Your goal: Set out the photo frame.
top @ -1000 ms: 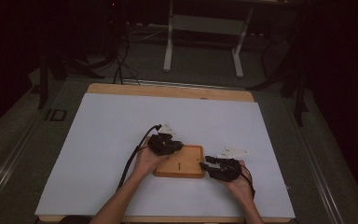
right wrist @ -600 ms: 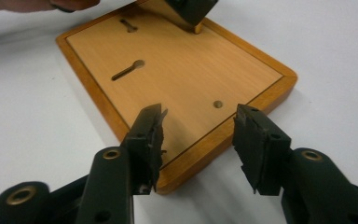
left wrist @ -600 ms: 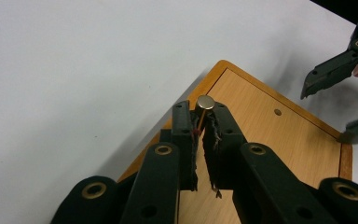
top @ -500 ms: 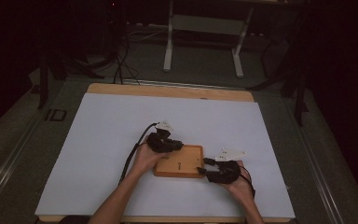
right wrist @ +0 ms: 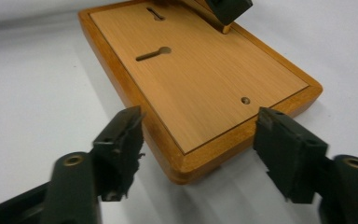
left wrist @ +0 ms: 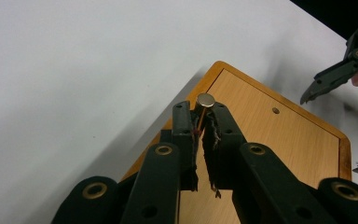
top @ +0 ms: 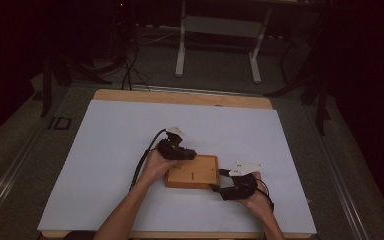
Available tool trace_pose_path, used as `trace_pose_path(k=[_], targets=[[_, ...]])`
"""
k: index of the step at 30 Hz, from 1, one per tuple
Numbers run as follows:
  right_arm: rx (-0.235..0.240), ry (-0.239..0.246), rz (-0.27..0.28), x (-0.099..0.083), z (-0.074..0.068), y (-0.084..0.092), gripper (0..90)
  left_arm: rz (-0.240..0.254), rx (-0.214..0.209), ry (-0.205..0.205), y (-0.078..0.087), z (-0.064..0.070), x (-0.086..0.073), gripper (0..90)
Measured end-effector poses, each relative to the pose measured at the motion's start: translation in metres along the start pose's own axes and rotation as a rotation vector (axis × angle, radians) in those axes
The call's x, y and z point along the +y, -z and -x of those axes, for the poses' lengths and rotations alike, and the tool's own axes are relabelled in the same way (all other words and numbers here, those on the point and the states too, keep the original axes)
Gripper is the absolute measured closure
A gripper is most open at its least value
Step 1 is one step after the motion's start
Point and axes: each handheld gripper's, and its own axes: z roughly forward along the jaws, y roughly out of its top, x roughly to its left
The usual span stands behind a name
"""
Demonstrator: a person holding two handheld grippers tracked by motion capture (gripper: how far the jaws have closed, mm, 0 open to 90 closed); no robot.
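White sheeting covers the wooden table (top: 130, 97), which stands on a dark carpeted floor with metal stand legs (top: 217, 47) in the upper middle of the high view. Below the middle of that view, slightly right, lies a flat rectangular wooden board with a darker rounded frame (top: 192, 172); its pale panel carries two keyhole slots (right wrist: 153, 53) and a small round hole (right wrist: 245, 100). At the board's far corner a small brass round-headed peg (left wrist: 206, 100) stands up, and the left gripper (left wrist: 201, 122) is clamped on its stem, the frayed pads pressed together just under the head. In the high view this left gripper (top: 176, 150) sits on the board's upper left edge. The right gripper (right wrist: 198, 140) rests at the board's lower right corner (top: 222, 187); its jaws have just been opening and now stand wide apart, one on each side of the corner, touching nothing. The person's forearms enter from the bottom edge.
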Motion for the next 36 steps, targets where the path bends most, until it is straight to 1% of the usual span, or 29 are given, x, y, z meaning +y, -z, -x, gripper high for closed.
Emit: trace_pose_path(k=[1,4,6,12,14,20,23,25,27,29,32,36], targets=[[-0.005,0.002,-0.001,0.000,0.000,0.000,28.2,-0.004,-0.001,-0.001,0.000,0.000,0.001,83.6],[-0.017,0.029,-0.004,0.001,-0.002,-0.002,25.8,-0.012,-0.006,0.004,-0.001,-0.002,0.003,83.8],[-0.031,0.039,-0.011,0.001,-0.004,-0.004,23.7,-0.017,-0.012,0.007,-0.001,-0.003,0.003,84.1],[-0.053,0.042,-0.027,-0.001,-0.003,-0.008,21.6,-0.031,-0.025,0.025,-0.001,-0.006,0.006,84.6],[-0.054,0.042,-0.032,-0.001,-0.003,-0.010,20.8,-0.034,-0.033,0.028,-0.001,-0.008,0.007,84.8],[-0.069,0.059,-0.039,-0.001,-0.004,-0.012,18.5,-0.042,-0.051,0.053,-0.002,-0.012,0.009,84.9],[-0.089,0.070,-0.055,-0.003,-0.004,-0.015,18.1,-0.046,-0.059,0.067,-0.003,-0.014,0.010,85.0],[-0.100,0.075,-0.059,-0.003,-0.004,-0.018,15.4,-0.053,-0.063,0.070,-0.003,-0.014,0.011,85.1],[-0.117,0.077,-0.058,-0.002,-0.005,-0.020,15.3,-0.055,-0.068,0.074,-0.003,-0.015,0.012,85.1],[-0.129,0.075,-0.041,-0.001,-0.003,-0.021,16.3,-0.055,-0.072,0.076,-0.003,-0.016,0.012,85.1],[-0.152,0.092,-0.043,0.000,-0.004,-0.023,16.3,-0.051,-0.075,0.076,-0.003,-0.016,0.011,85.1],[-0.161,0.113,-0.030,0.003,-0.007,-0.022,16.3,-0.057,-0.073,0.076,-0.003,-0.016,0.012,85.1]])
